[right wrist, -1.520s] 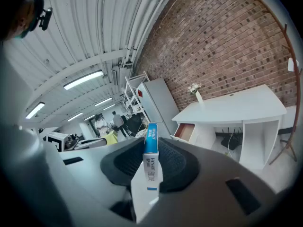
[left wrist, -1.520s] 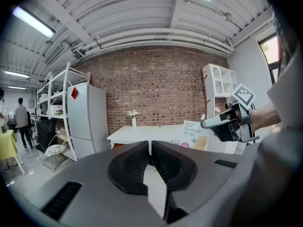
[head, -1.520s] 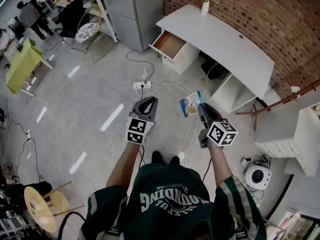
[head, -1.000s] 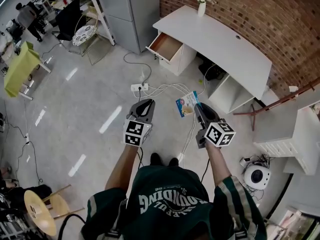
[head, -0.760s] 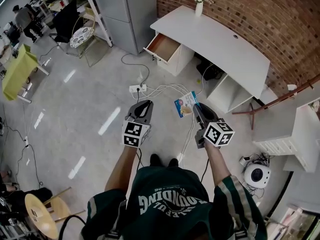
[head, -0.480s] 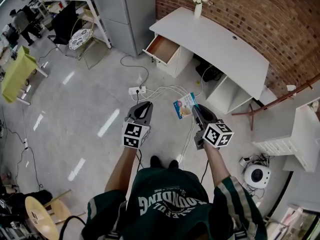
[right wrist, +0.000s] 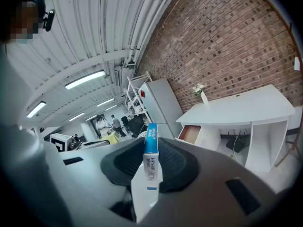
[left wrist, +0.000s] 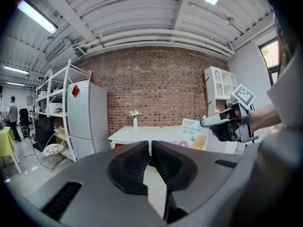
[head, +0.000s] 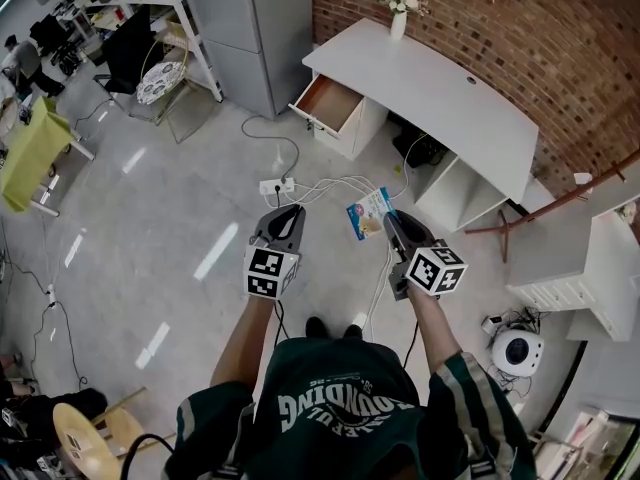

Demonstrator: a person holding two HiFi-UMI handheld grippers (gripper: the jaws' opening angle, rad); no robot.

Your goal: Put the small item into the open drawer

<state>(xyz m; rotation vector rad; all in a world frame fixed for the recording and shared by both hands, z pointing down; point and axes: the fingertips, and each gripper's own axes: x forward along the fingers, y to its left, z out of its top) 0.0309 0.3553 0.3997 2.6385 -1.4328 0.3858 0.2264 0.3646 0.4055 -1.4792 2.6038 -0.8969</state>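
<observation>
As a person in a green jersey (head: 340,398) stands on a grey floor (head: 170,198), the right gripper (head: 390,220) has its jaws clenched on the flat sides of a small blue-and-white cardboard box (head: 367,213). The left gripper (head: 291,211) alongside has its jaws pressed together on nothing. Beyond them a white power strip (head: 275,185) lies on the floor. Farther off, the wood-lined open drawer (head: 330,101) juts from a white curved desk, whose tabletop (head: 440,78) carries a white vase of flowers (head: 399,18).

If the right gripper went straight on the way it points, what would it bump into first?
Nothing close: the right gripper, shut on the box, faces open room. Then probably the fridge beside the drawer; depth is unclear.
</observation>
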